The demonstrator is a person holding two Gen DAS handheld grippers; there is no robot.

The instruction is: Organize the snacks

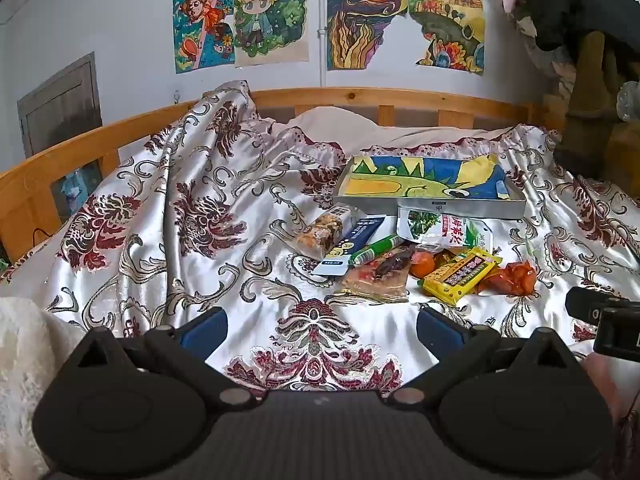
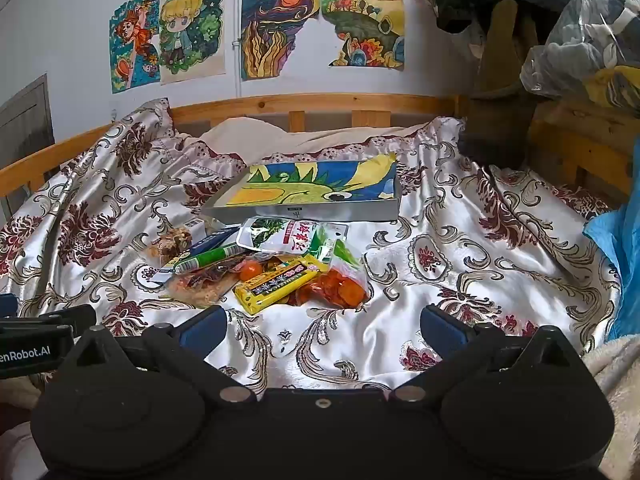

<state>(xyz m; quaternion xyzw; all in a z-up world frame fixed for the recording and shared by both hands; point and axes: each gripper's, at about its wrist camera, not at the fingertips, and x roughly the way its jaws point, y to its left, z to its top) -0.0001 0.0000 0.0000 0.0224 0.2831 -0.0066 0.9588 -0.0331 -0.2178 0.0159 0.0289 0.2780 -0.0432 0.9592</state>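
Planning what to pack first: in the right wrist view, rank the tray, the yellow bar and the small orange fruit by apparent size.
1. Tray, clearly largest, though farthest back.
2. Yellow bar.
3. Small orange fruit, partly hidden by other packets.

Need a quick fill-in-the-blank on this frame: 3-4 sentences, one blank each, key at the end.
1. Both the left gripper and the right gripper hold ____.
2. The snack pile lies on a floral ____.
3. The shallow tray behind the pile holds no ____.
4. The long bar at the front of the pile has a ____ wrapper.

Missing words: nothing; bedspread; snacks; yellow
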